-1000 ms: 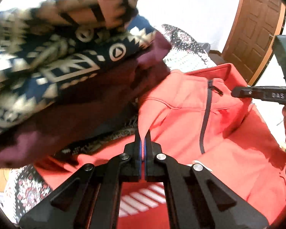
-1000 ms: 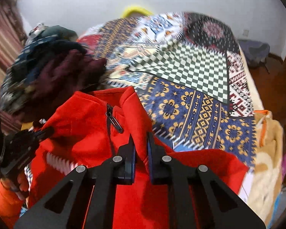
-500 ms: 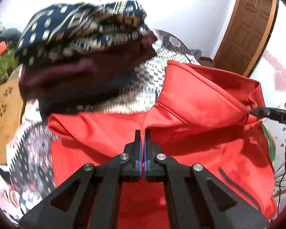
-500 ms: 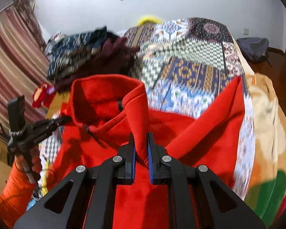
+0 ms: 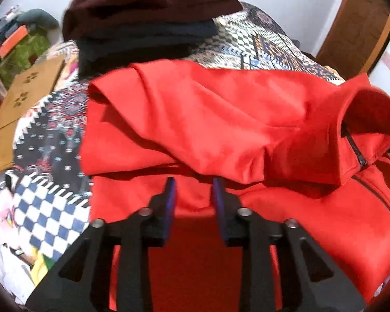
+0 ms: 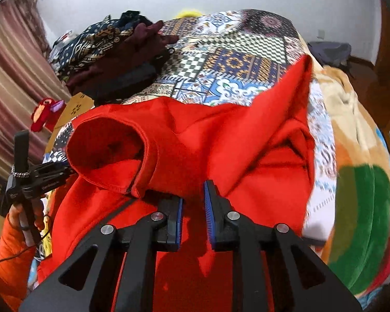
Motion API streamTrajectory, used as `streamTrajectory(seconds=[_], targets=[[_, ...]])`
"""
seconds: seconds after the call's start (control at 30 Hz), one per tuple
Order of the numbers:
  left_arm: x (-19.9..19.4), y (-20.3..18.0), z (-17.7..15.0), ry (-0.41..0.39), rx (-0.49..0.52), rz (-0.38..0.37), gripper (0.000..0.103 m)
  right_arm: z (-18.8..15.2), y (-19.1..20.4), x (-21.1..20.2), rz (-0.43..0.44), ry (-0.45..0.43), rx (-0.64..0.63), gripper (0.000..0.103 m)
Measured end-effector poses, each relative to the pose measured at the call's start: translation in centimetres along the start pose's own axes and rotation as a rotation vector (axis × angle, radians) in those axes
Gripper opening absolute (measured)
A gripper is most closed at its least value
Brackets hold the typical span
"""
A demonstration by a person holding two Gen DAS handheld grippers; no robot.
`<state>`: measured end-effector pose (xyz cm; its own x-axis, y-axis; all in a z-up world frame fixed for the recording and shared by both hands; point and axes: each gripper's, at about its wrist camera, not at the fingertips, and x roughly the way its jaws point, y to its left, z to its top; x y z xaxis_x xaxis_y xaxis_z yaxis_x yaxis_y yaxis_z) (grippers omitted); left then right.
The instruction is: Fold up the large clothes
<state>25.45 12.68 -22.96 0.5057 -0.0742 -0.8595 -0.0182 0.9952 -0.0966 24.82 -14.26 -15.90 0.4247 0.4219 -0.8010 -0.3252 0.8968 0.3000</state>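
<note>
Left wrist view: the jacket (image 5: 221,119) lies folded over itself on the bed (image 5: 52,208). Both jaws have just been opening, left tool (image 5: 193,189) and right tool (image 6: 193,195) apart, nothing pinched. Best withdraw straight, without dragging the fold.

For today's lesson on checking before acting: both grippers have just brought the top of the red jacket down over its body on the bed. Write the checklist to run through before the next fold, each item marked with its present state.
1. Left gripper released: ok; jaws have just been opening, pads apart, no cloth pinched.
2. Right gripper released: ok; jaws have just been opening, a gap shows between the pads.
3. Red jacket folded over itself: ok; the upper part lies on the lower.
4. Fold smooth: not ok; the collar stands open and the cloth is wrinkled.
5. Stack of folded clothes clear of the jacket: ok in the right wrist view.
6. Hem aligned: cannot tell.
</note>
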Motion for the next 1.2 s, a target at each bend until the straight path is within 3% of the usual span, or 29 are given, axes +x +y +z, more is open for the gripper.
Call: streamTrajectory(seconds=[0.17, 0.27, 0.33, 0.47, 0.53, 0.63, 0.73, 0.83, 1.03, 1.13, 1.2], targets=[[-2.0, 0.8, 1.4, -0.058, -0.008, 0.047, 0.055, -0.3, -0.6, -1.4, -0.022, -0.032, 0.039, 0.016], [-2.5, 1.2, 3.1, -0.078, -0.006, 0.058, 0.059, 0.8, -1.8, -3.0, -0.034, -0.070, 0.081, 0.016], [-2.5, 1.3, 4.4, -0.091, -0.002, 0.066, 0.062, 1.5, -2.5, -3.7, -0.042, -0.098, 0.102, 0.022], [-2.5, 1.5, 6.7, -0.133, -0.011, 0.066, 0.066, 3.4, -3.7, -4.3, -0.090, -0.144, 0.121, 0.036], [-2.0, 1.9, 7.8, -0.143, -0.025, 0.069, 0.067, 4.5, -4.4, -4.0, -0.113, -0.159, 0.130, 0.037], [-1.0, 2.6, 9.0, -0.140, -0.043, 0.097, 0.068, 5.9, -6.2, -2.7, -0.125, -0.148, 0.170, 0.039], [0.3, 4.5, 9.7, -0.128, -0.095, 0.123, 0.068, 7.2, -8.5, -0.6, -0.134, -0.108, 0.248, 0.056], [1.6, 7.2, 9.8, -0.102, -0.191, 0.125, 0.068, 8.1, -10.8, 1.3, -0.120, -0.073, 0.326, 0.056], [4.4, 12.2, 8.3, -0.042, -0.373, -0.022, 0.068, 7.5, -13.0, 5.7, 0.056, 0.062, 0.451, 0.056], [6.2, 12.8, 7.5, -0.005, -0.431, -0.163, 0.068, 7.3, -12.4, 5.6, 0.055, 0.031, 0.415, 0.056], [6.9, 12.7, 7.3, -0.009, -0.442, -0.186, 0.068, 7.2, -12.2, 5.7, 0.052, 0.024, 0.413, 0.056]])
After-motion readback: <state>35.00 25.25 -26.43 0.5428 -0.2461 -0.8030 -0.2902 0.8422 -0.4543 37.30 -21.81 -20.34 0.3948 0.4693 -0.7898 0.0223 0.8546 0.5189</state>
